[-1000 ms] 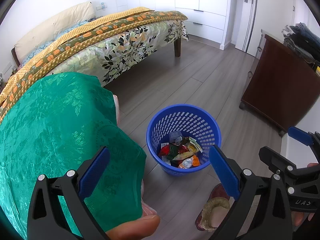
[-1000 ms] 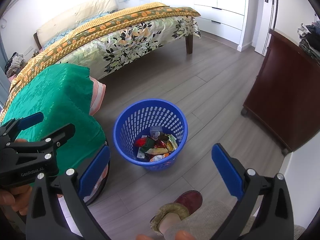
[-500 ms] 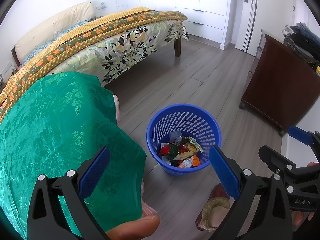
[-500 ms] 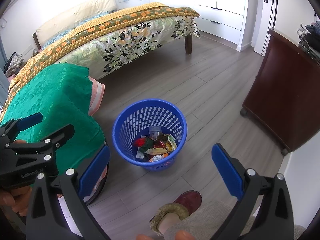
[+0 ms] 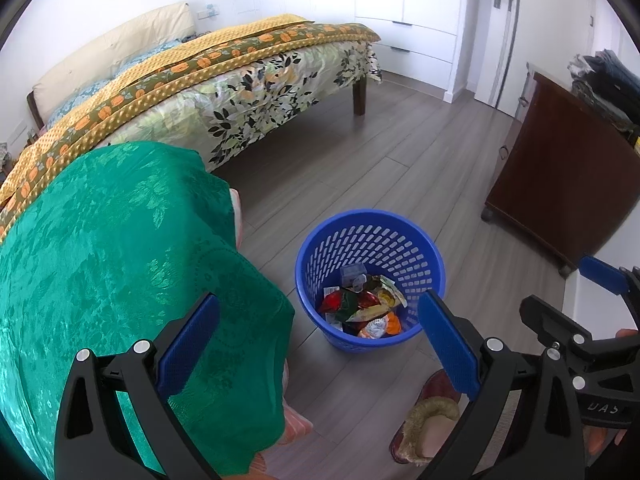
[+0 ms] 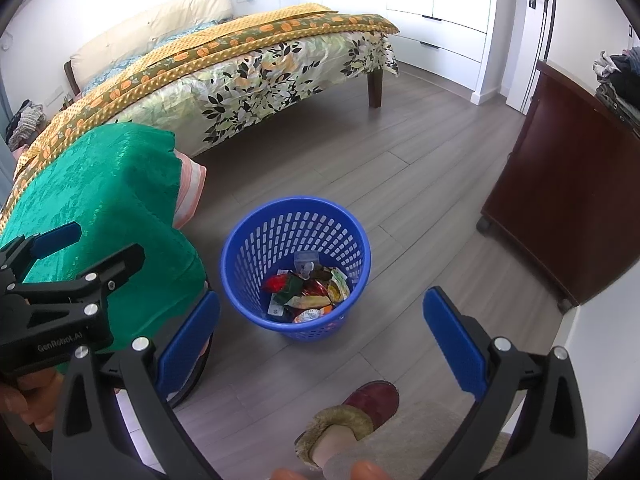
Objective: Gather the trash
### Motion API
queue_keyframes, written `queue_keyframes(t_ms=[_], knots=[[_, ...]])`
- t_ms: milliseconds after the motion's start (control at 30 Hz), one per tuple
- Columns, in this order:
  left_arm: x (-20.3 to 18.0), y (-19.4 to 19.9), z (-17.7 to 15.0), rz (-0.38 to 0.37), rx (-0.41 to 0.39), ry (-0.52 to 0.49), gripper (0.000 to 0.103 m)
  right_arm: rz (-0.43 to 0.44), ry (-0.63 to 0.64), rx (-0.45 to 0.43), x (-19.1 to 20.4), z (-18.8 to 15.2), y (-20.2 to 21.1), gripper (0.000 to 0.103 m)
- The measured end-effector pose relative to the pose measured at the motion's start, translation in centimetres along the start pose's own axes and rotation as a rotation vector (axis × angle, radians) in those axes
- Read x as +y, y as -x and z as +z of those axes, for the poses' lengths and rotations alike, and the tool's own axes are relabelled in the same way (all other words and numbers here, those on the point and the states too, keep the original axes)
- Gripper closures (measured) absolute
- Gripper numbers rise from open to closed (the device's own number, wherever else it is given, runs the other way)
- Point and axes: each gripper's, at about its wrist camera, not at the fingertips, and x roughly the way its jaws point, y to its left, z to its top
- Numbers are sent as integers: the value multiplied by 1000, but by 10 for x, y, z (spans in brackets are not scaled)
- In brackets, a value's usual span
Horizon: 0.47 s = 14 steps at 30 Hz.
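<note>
A blue perforated trash basket [image 5: 370,236] stands on the grey wood floor, also in the right wrist view [image 6: 296,220]. Several colourful wrappers and packets [image 5: 362,308] lie in its bottom, seen in the right wrist view too [image 6: 308,296]. My left gripper [image 5: 318,344] is open and empty, held above the floor just in front of the basket. My right gripper [image 6: 320,340] is open and empty, also above and in front of the basket. Each gripper shows at the edge of the other's view, the right one [image 5: 600,320] and the left one [image 6: 56,264].
A table under a green cloth [image 5: 120,260] stands left of the basket. A bed with a floral cover [image 5: 240,92] lies behind. A dark wooden dresser [image 5: 560,184] stands at the right. The person's slippered foot [image 6: 352,416] is on the floor near the basket.
</note>
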Motion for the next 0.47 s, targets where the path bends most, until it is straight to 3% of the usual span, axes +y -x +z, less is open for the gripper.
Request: queue_keyframes(t_ms=[467], knots=[[3,-9,1,1,45,5,5,-6,-9,1,-3,-2,0,5]])
